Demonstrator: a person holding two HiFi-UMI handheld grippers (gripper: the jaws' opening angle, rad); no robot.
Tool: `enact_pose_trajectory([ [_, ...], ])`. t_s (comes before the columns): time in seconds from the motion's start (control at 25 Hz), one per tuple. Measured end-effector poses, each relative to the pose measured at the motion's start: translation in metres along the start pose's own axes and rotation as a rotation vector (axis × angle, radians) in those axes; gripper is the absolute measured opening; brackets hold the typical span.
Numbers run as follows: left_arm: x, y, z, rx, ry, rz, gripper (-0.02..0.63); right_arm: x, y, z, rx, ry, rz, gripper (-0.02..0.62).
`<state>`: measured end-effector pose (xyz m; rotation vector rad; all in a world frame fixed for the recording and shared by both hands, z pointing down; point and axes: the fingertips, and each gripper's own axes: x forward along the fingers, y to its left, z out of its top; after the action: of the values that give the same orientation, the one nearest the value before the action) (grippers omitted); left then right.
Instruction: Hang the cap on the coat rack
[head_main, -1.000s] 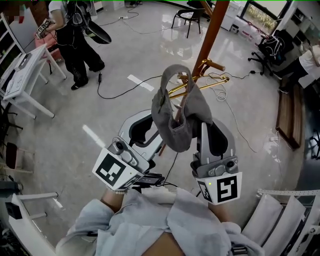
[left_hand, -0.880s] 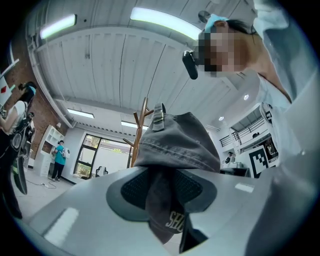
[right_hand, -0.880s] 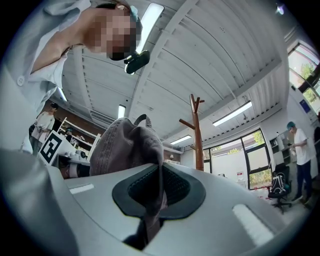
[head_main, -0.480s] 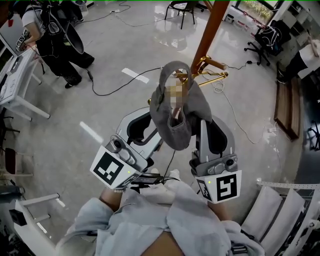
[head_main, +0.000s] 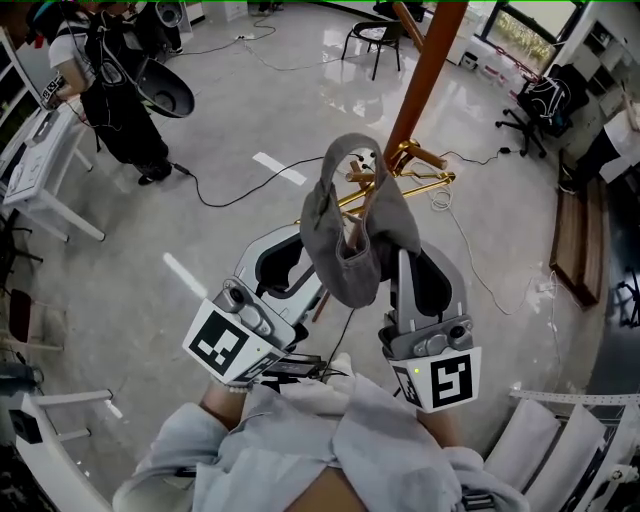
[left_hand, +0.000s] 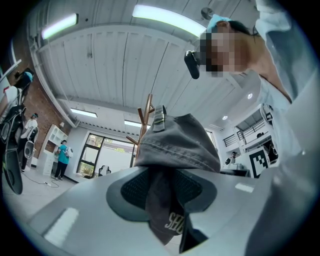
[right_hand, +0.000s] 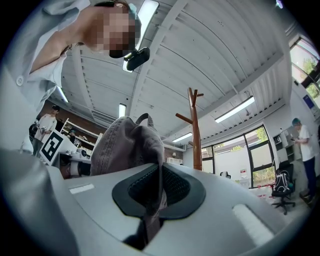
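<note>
While both pairs of fingers are clamped shut on the grey cap, the left gripper and right gripper hold it up between them, near the brown coat rack. White lettering on the pinched cloth is partly hidden and unreadable.

Bright, even indoor light fills the room, and in the head view the glossy floor throws back pale glare from the windows. Both gripper views look up at ceiling strip lights, bend straight lines hard and go black at the corners. The cap stands backlit there, its underside in shadow.
</note>
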<state>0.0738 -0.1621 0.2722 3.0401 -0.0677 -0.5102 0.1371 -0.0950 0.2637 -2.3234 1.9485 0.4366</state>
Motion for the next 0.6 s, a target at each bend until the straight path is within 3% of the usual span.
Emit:
enact_pose_trajectory([
  [0.6, 0.038, 0.008, 0.008, 0.011, -0.026, 0.007, 0.129, 0.018, -0.034, 0.007, -0.044, -0.002, 0.005, 0.017],
])
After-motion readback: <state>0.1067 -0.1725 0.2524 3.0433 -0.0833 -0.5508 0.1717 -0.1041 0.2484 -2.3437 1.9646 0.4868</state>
